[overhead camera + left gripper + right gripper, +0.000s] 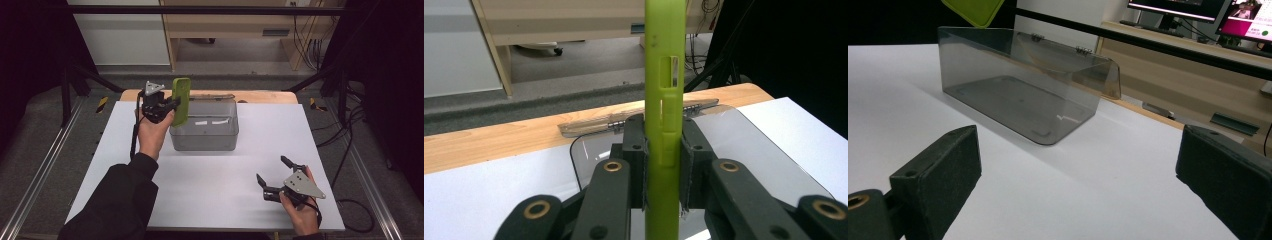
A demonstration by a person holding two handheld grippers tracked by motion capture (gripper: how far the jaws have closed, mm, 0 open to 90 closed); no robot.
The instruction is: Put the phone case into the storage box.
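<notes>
A green phone case (181,100) stands upright in my left gripper (172,104), which is shut on its lower part above the left end of a clear grey plastic box (204,127). In the left gripper view the case (665,100) rises edge-on between the jaws, with the box's open hinged lid (744,150) behind it. The box looks empty. My right gripper (272,172) rests open near the table's front right, with nothing between its fingers. In the right gripper view the box (1023,95) lies ahead, and a corner of the green case (973,10) shows above it.
A white sheet (210,185) covers the wooden table (260,96). Black frame bars and cables run along both sides. A cabinet and a desk stand on the floor beyond the far edge. A monitor (1248,20) glows at the right in the right gripper view.
</notes>
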